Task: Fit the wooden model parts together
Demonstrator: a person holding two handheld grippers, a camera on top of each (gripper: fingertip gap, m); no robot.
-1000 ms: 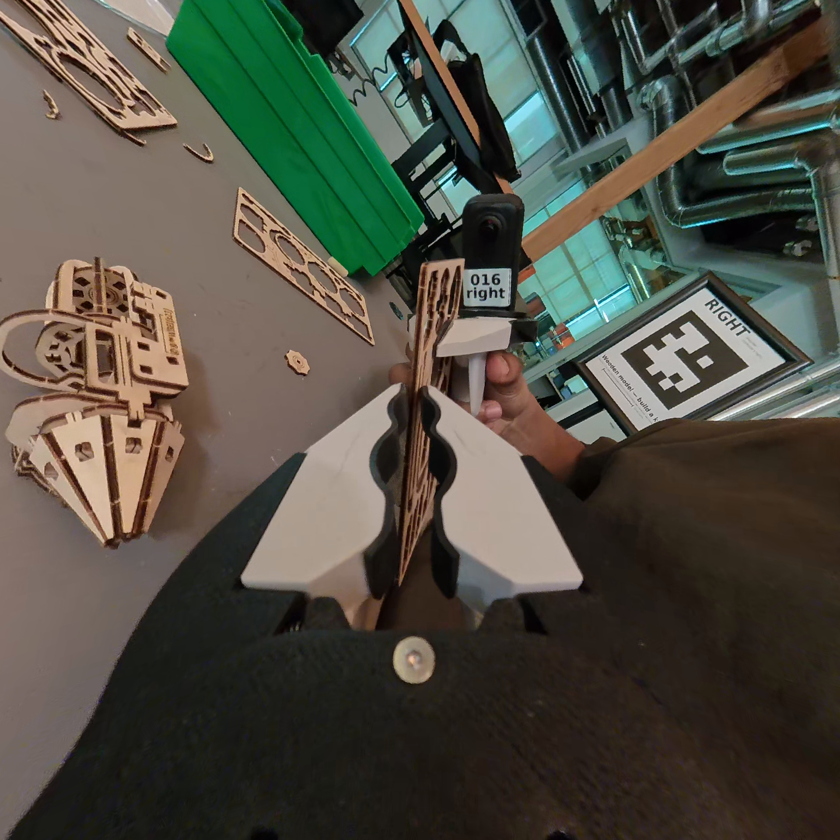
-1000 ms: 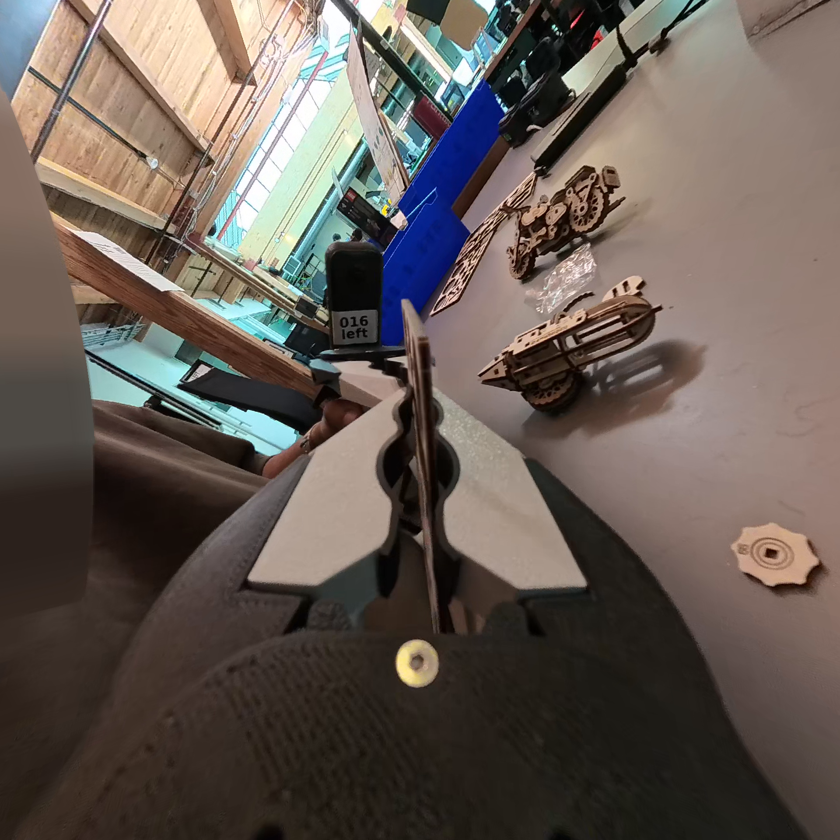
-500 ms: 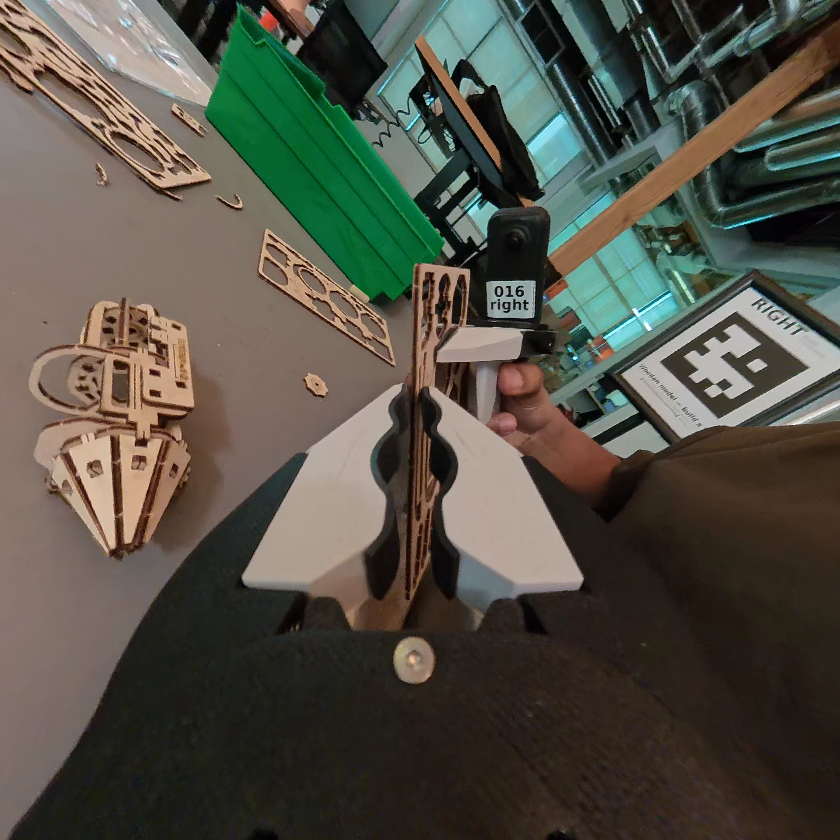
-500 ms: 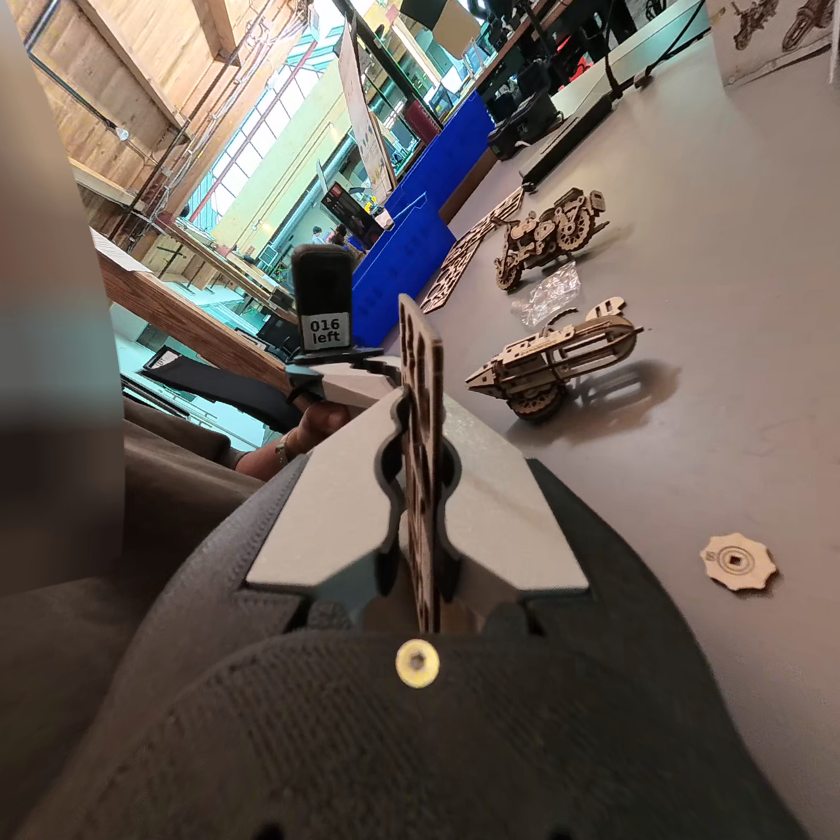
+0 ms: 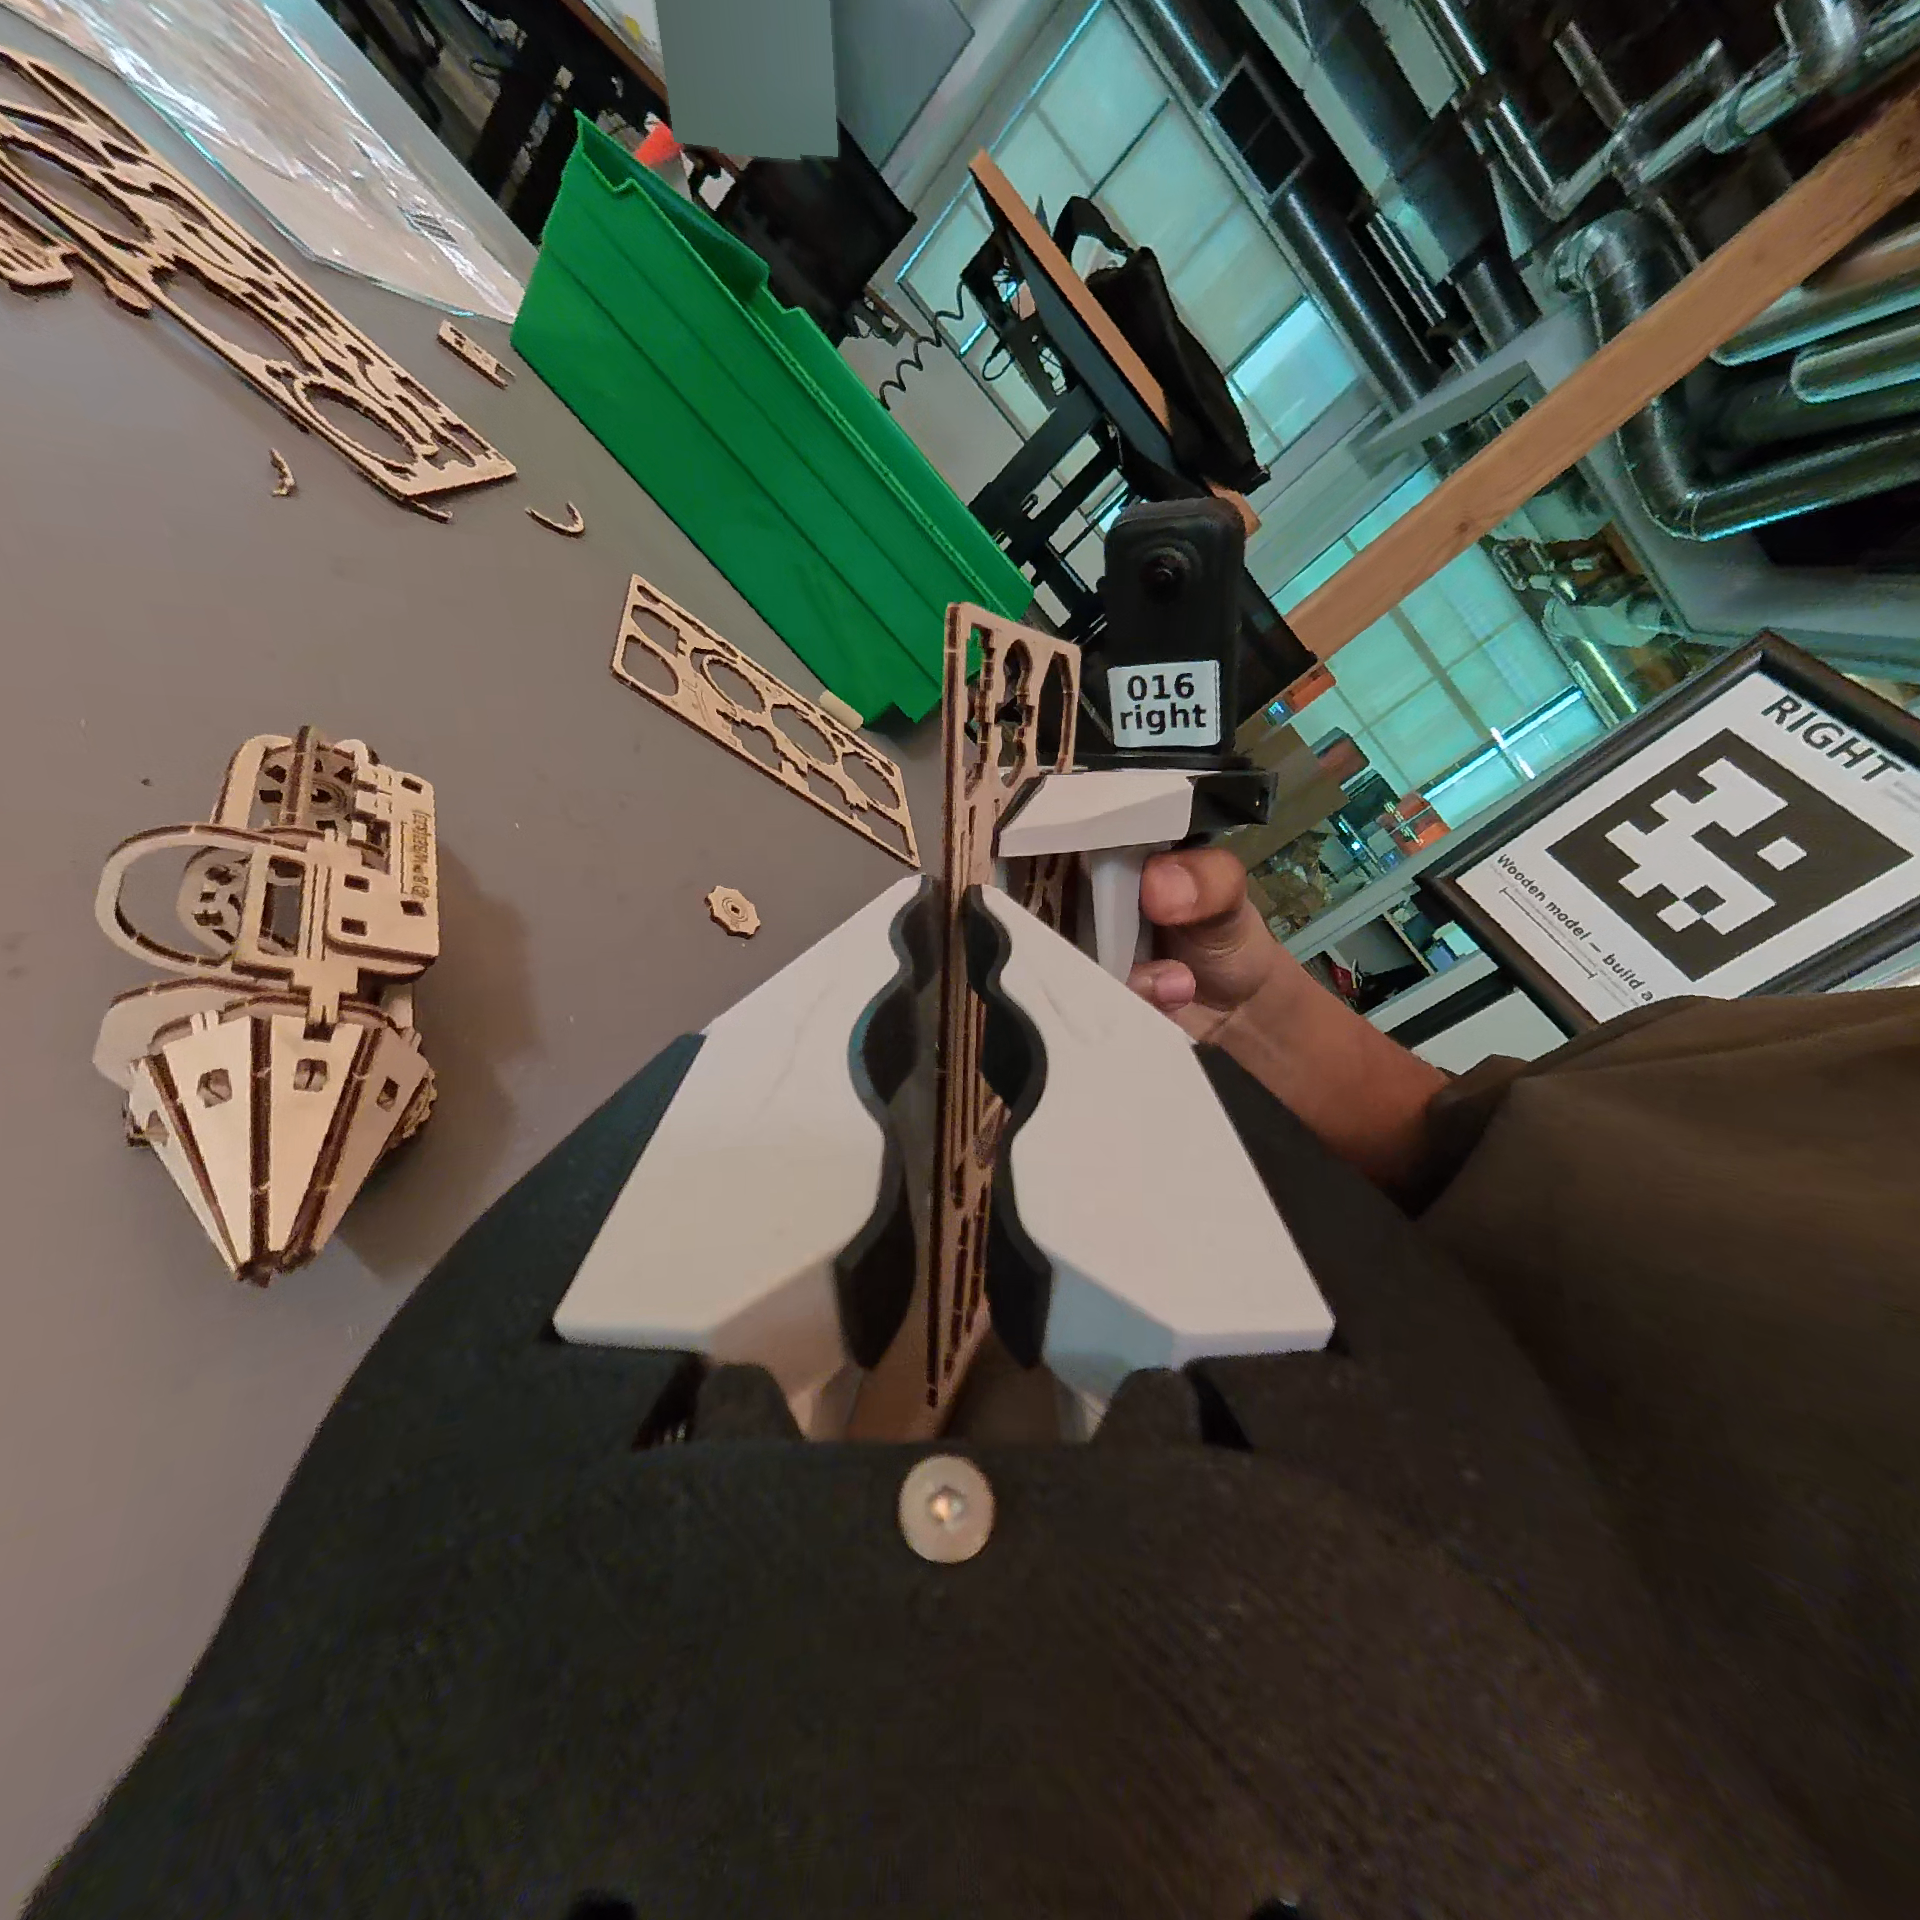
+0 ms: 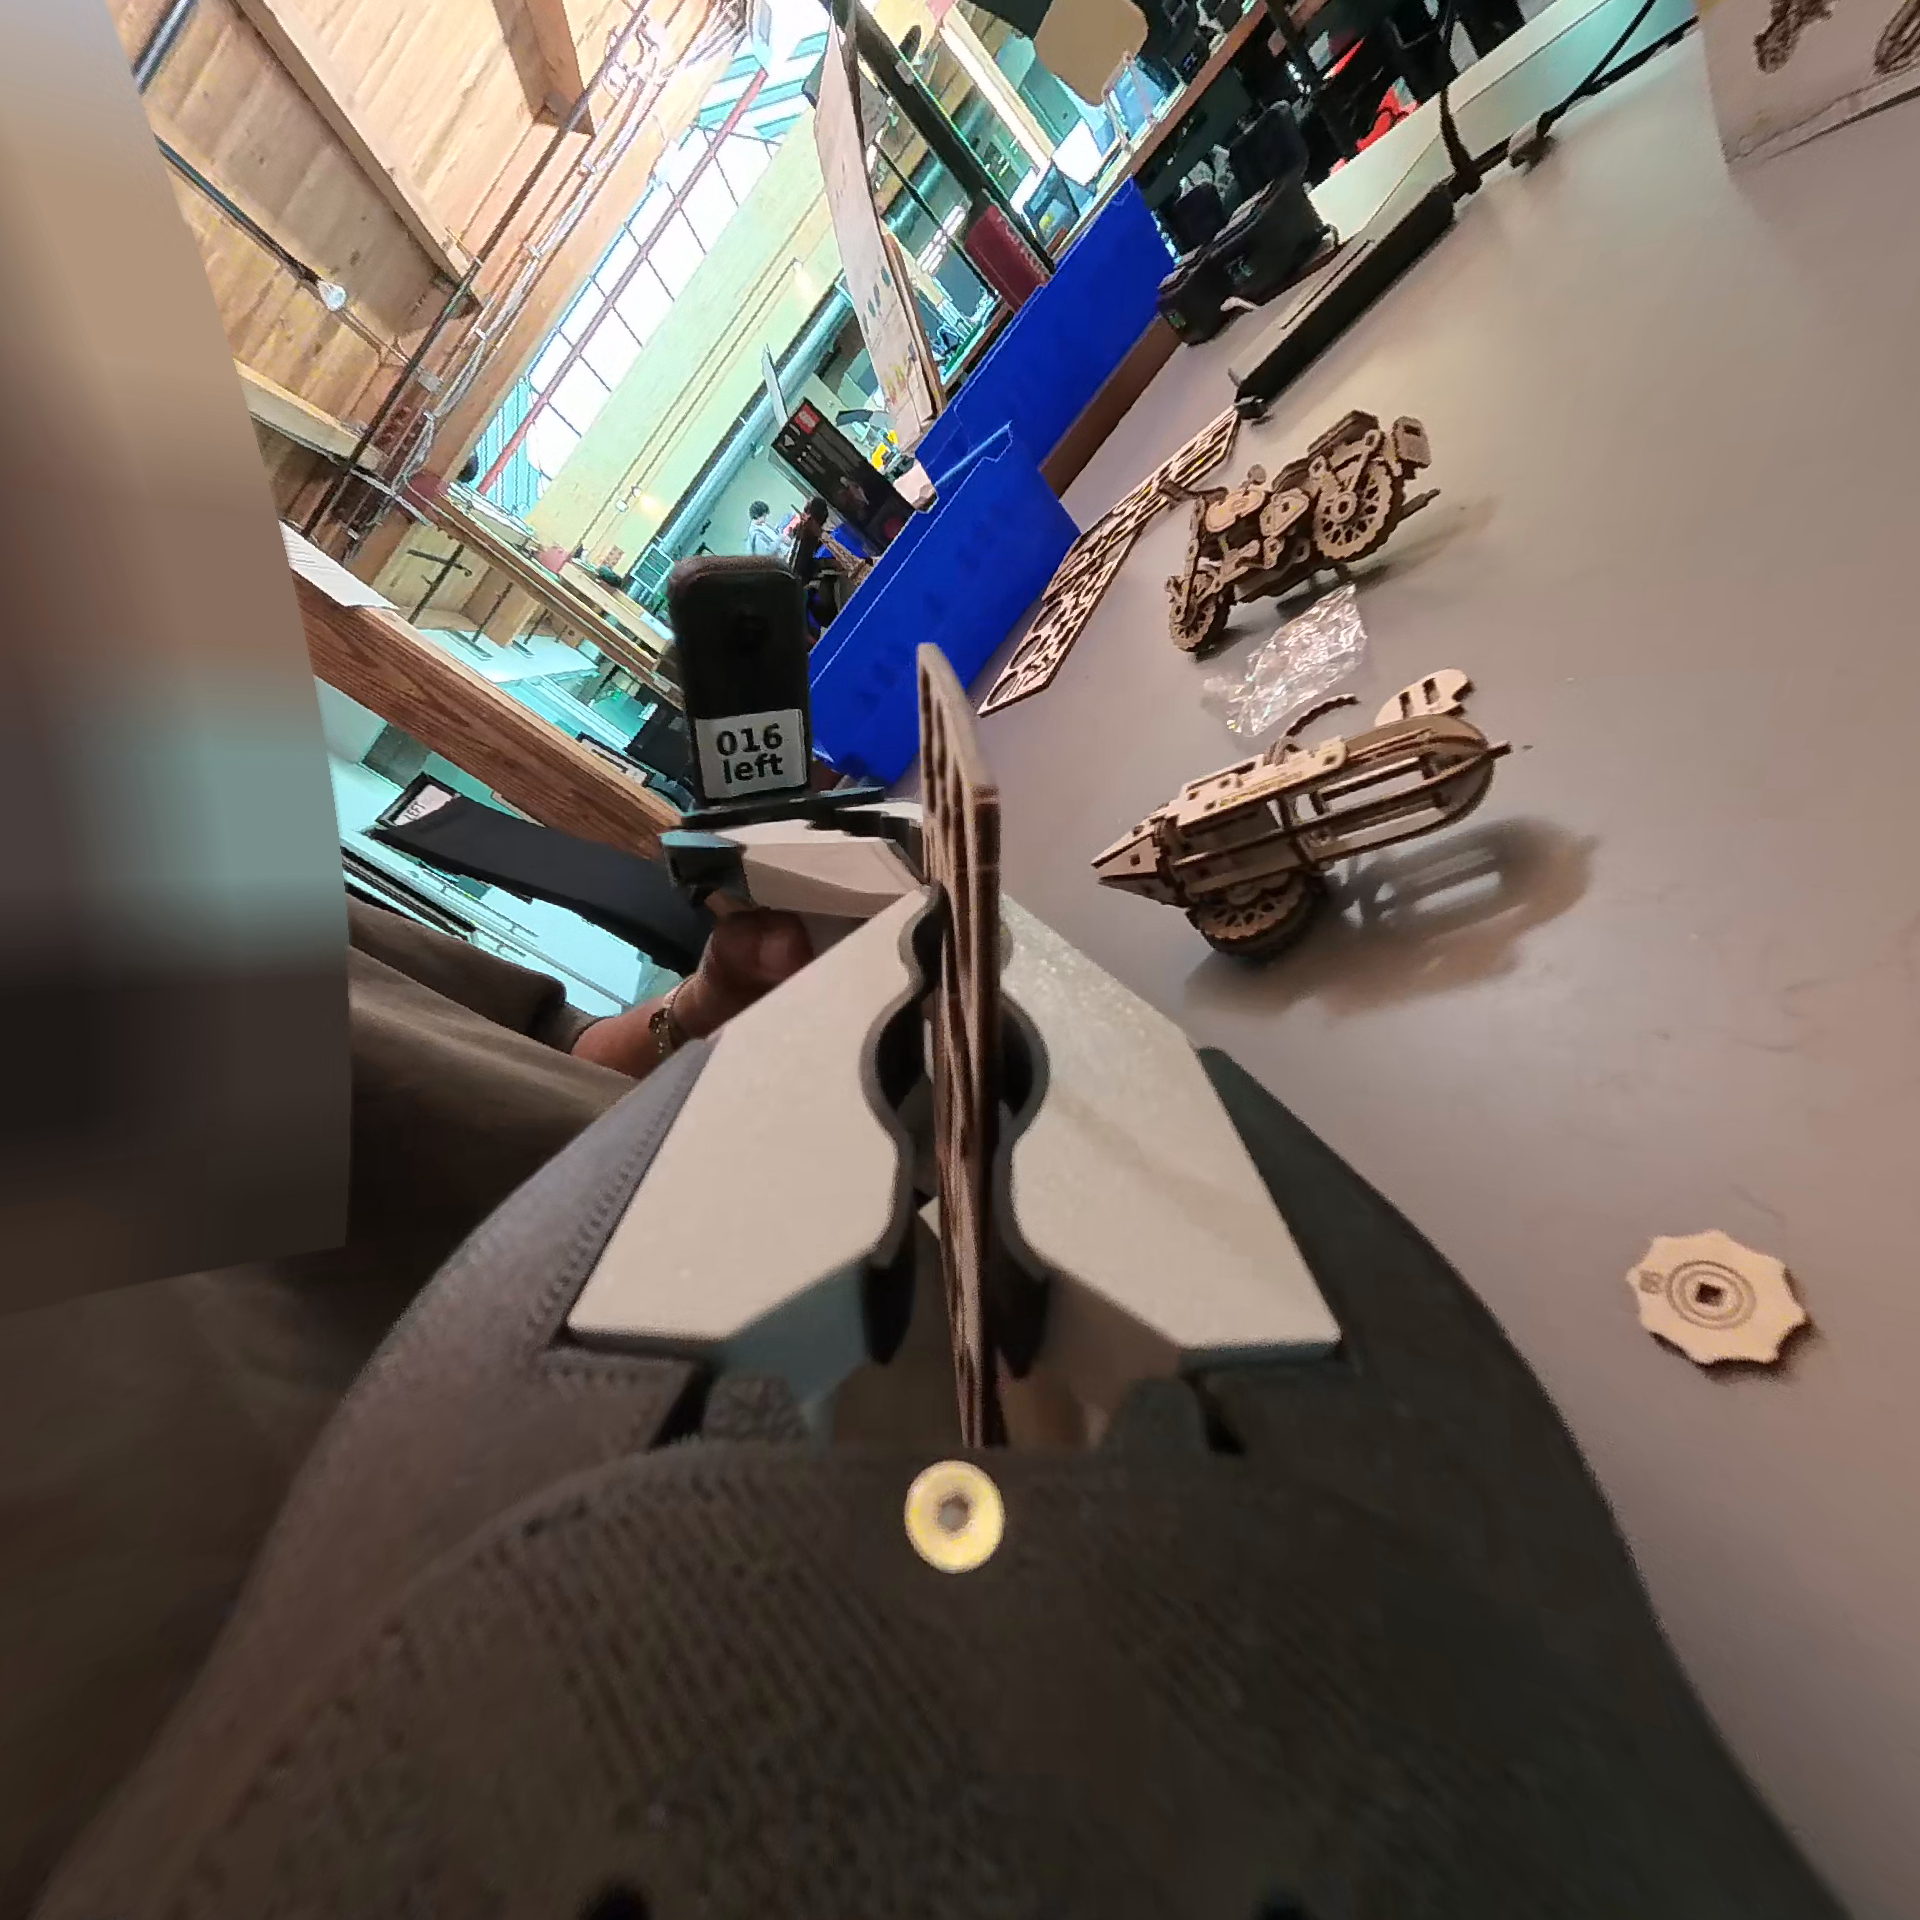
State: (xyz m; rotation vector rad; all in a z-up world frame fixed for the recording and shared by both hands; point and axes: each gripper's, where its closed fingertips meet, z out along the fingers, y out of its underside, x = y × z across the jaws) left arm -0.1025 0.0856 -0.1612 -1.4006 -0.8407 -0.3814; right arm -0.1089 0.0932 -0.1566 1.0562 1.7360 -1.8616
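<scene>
A thin laser-cut wooden sheet (image 5: pixel 961 1049) stands on edge above the grey table, held at both ends. My left gripper (image 5: pixel 943 896) is shut on its near end. My right gripper (image 6: pixel 961 906) is shut on the same sheet (image 6: pixel 961 997) from the opposite end. Each gripper shows in the other's view: the right one (image 5: pixel 1101 821) and the left one (image 6: pixel 810 847), both clamped on the sheet. A partly built wooden model (image 5: pixel 270 997) lies on the table to the left; it also shows in the right wrist view (image 6: pixel 1299 821).
A small wooden gear disc (image 5: pixel 732 912) (image 6: pixel 1714 1311) lies loose. Punched-out sheets (image 5: pixel 758 717) (image 5: pixel 260 332) and a green bin (image 5: pixel 748 416) are at the back. A wooden motorcycle (image 6: pixel 1299 520), a plastic bag (image 6: pixel 1299 655) and a blue bin (image 6: pixel 966 561) are farther off. Only a small space, under 4 cm, lies between the two pairs of fingers.
Both grippers keep their hold on the sheet. The pair has shifted and tilted a little, so a bit more of the sheet's face shows in each view.
</scene>
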